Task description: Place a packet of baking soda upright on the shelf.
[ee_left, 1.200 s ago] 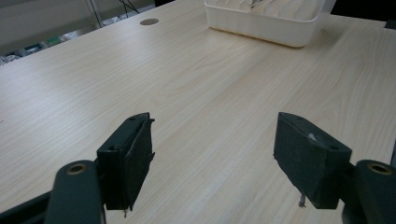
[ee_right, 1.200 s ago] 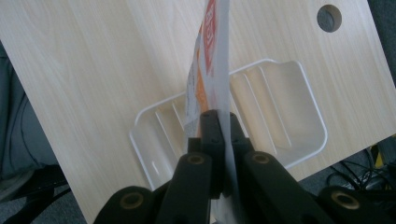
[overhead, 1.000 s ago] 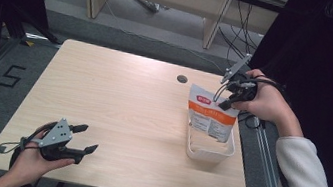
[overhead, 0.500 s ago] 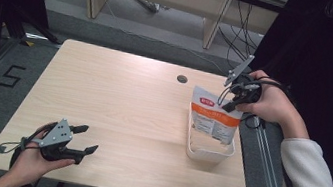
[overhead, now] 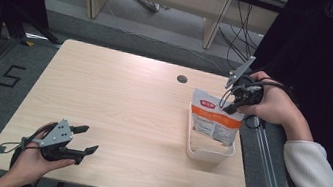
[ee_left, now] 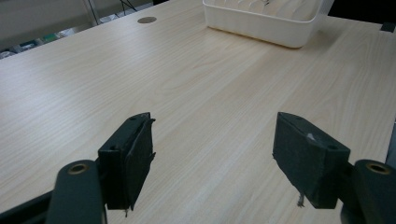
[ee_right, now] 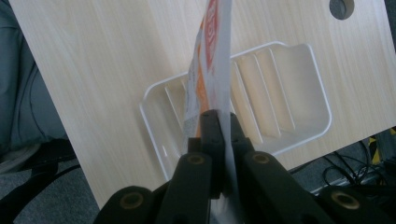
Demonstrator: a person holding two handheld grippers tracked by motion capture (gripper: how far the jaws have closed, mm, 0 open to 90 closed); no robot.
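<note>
A white and orange pouch (overhead: 214, 117) hangs upright over the white ribbed tray (overhead: 196, 151), its lower end inside the tray. My right gripper (overhead: 229, 104) is shut on the pouch's top edge, at the right side of the table. In the right gripper view the pouch (ee_right: 212, 70) runs edge-on from between the closed jaws down toward the tray (ee_right: 299, 98). My left gripper (overhead: 87, 141) rests near the table's front left corner, open with nothing between its jaws. The left gripper view shows both pads (ee_left: 133, 158) wide apart over bare wood, the tray (ee_left: 261, 25) far ahead.
The light wooden table (overhead: 122, 102) has a round cable hole (overhead: 182, 79) behind the tray. The tray stands close to the table's right edge. Cables and desk legs lie on the floor beyond the far edge.
The right hand has lifted the pouch a little and drawn it toward the tray's far right. The left hand has stayed still.
</note>
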